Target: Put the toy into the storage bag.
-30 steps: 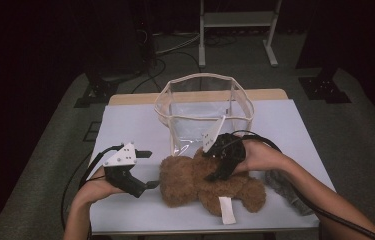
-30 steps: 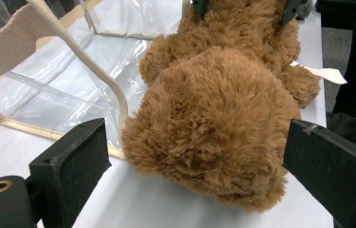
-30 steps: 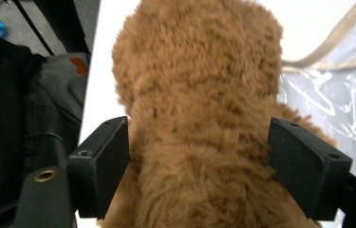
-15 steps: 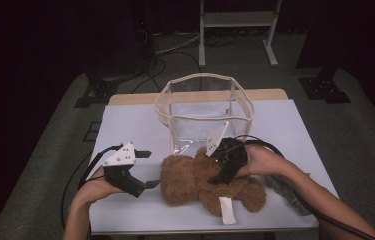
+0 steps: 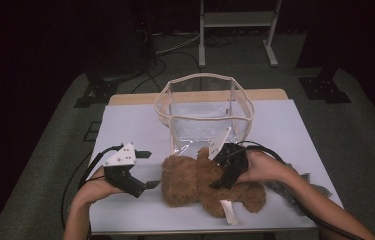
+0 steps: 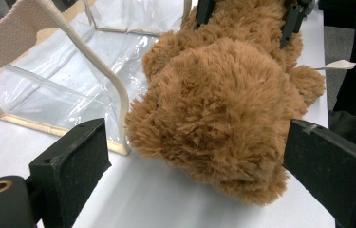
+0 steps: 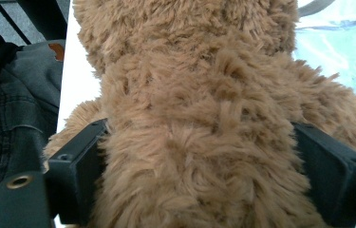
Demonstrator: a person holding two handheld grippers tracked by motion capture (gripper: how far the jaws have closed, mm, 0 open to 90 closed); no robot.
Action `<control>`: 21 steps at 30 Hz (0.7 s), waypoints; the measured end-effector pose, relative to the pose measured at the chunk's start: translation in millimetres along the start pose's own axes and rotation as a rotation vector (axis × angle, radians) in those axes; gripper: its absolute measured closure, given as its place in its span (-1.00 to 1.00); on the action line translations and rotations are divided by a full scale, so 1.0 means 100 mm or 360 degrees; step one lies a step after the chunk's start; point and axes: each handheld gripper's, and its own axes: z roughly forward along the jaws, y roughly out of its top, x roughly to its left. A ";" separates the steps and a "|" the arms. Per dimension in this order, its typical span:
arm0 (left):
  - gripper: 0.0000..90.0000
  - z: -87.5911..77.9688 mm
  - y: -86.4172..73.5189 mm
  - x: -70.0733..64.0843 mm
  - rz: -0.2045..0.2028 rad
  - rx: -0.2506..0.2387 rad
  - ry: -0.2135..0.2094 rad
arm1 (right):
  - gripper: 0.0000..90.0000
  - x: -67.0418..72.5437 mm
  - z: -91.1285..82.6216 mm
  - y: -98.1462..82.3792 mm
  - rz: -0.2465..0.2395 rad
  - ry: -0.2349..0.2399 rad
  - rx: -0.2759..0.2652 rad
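A brown teddy bear [image 5: 195, 181] lies on the white table [image 5: 135, 130], head toward my left gripper [image 5: 150, 169]. That gripper stands open just left of the head, its jaws wide on either side of it in the left gripper view [image 6: 199, 166], not touching. My right gripper [image 5: 220, 179] points down over the bear's body. Its jaws have just been opening and straddle the torso [image 7: 204, 118], with fur brushing both inner faces [image 7: 204, 175]. Its two black jaws also show beyond the bear's head [image 6: 247, 14].
A clear plastic bag [image 5: 200, 78] with cream trim stands open right behind the bear, close to its head [image 6: 47, 71]. A grey garment [image 5: 297, 186] lies at the table's right front edge, beside the bear [image 7: 23, 109]. A white tag [image 5: 230, 212] trails from the bear.
My right gripper has sunk lower onto the bear's body. The left gripper and the bear have stayed where they were.
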 end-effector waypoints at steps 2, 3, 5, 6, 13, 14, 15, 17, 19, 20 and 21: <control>-0.84 0.00 0.01 -0.01 0.0003 -0.0002 0.0003 | -0.74 0.03 0.03 0.00 -0.0017 -0.0022 0.0016; -0.84 -0.01 0.01 -0.01 0.0004 -0.0005 0.0002 | -0.74 0.03 0.04 -0.01 -0.0022 -0.0029 0.0014; -0.84 -0.01 0.01 -0.01 0.0005 -0.0004 0.0001 | -0.73 0.03 0.06 -0.02 -0.0019 -0.0041 0.0003; -0.84 -0.01 0.01 -0.01 0.0005 -0.0004 0.0002 | -0.73 0.03 0.06 -0.02 -0.0021 -0.0042 -0.0005; -0.84 0.00 -0.01 0.00 0.0002 0.0009 0.0005 | -0.67 0.01 0.09 -0.03 -0.0012 -0.0035 0.0009; -0.84 0.00 -0.01 0.00 0.0001 0.0010 0.0005 | -0.66 0.01 0.10 -0.04 -0.0022 -0.0034 0.0010; -0.84 0.00 -0.01 0.01 0.0002 0.0011 0.0005 | -0.64 0.01 0.10 -0.04 -0.0017 -0.0028 0.0009; -0.84 0.00 -0.02 0.01 -0.0007 0.0012 0.0007 | -0.58 0.00 0.11 -0.05 -0.0015 -0.0022 0.0010; -0.84 0.00 -0.02 0.01 -0.0006 0.0014 0.0005 | -0.54 0.00 0.11 -0.07 -0.0017 -0.0014 -0.0001; -0.84 0.01 -0.02 0.00 -0.0003 0.0010 0.0000 | -0.52 -0.01 0.11 -0.07 -0.0015 -0.0013 -0.0005; -0.84 0.01 -0.01 0.00 -0.0001 0.0011 -0.0004 | -0.50 -0.01 0.11 -0.07 -0.0015 -0.0013 -0.0003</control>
